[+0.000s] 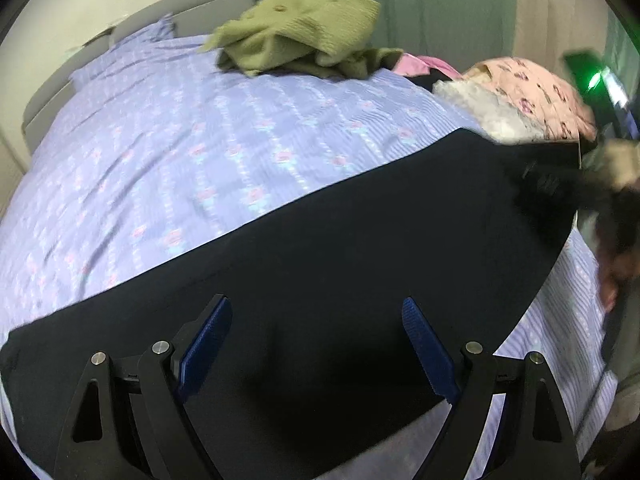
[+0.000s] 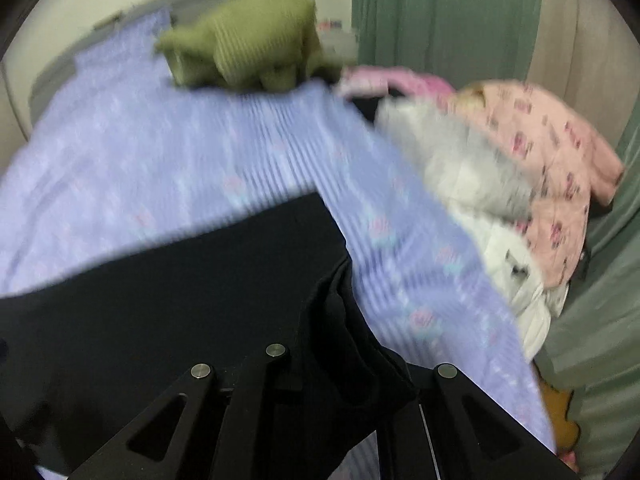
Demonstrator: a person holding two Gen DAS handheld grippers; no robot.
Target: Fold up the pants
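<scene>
Risk: right gripper (image 2: pixel 340 344), fingers clamped on a bunched edge of the black pants (image 1: pixel 320 248) lying across the bed (image 1: pixel 168 152), may drag them askew while left gripper (image 1: pixel 316 344) hovers at 6 o'clock, fingers apart, holding nothing.

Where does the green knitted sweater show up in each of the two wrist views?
Left wrist: the green sweater lies top centre, at the far end of the bed.
Right wrist: it sits upper left of centre, blurred.
Shared landmark: the pink patterned garment at the right in both.
</scene>
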